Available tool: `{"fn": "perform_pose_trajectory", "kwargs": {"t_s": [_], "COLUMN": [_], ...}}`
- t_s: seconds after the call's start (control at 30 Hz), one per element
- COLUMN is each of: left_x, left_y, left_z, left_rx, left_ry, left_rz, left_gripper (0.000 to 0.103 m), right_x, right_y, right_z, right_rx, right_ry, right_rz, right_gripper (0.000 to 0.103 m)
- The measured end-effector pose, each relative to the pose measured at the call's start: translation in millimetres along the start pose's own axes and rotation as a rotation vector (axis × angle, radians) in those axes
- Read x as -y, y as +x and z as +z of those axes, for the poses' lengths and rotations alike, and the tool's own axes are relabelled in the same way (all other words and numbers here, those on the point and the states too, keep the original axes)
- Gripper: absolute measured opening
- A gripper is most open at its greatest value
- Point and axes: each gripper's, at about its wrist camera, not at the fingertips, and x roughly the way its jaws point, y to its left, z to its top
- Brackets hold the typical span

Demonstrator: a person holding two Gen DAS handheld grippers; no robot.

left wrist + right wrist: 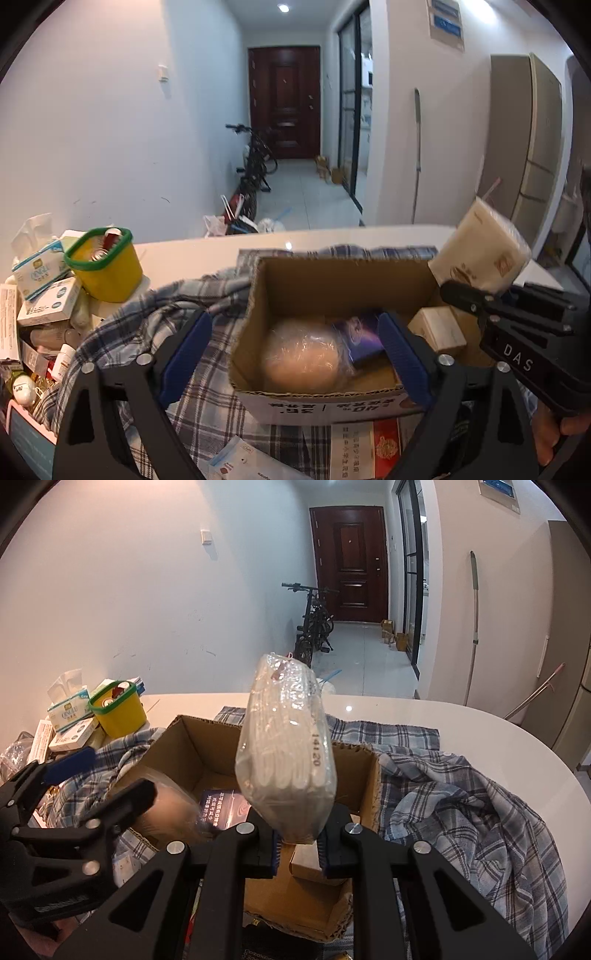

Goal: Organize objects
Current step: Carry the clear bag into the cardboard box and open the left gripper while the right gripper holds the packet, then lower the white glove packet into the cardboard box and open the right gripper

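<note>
Currently a clear-wrapped pack of beige tissues (286, 753) is being clenched by the right gripper (298, 849) above the open brown cardboard box (332, 280); the left gripper (295, 362) is released, empty; the pack should be lowered flat into free space

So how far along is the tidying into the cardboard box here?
Partly done: the cardboard box already holds a wrapped bundle and small cartons. The right gripper grips a tissue pack above it; the left gripper is open. The cluttered pile around the yellow tub remains.
</note>
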Motion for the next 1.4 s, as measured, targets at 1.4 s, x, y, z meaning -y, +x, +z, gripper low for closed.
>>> {"fn": "perform_pose_trajectory", "kwargs": {"t_s": [1.4], "left_x": [-19.6], "left_y": [-8.0], "left_z": [3.2], "left_rx": [-0.044], "left_ry": [-0.117], "left_rz": [-0.01], "left_gripper": [0.102], "right_x": [3.9], "right_y": [-7.2], "right_z": [3.8], "right_rx": [0.027], "right_ry": [0.022], "right_rz": [-0.022], "right_gripper": [0.015]}}
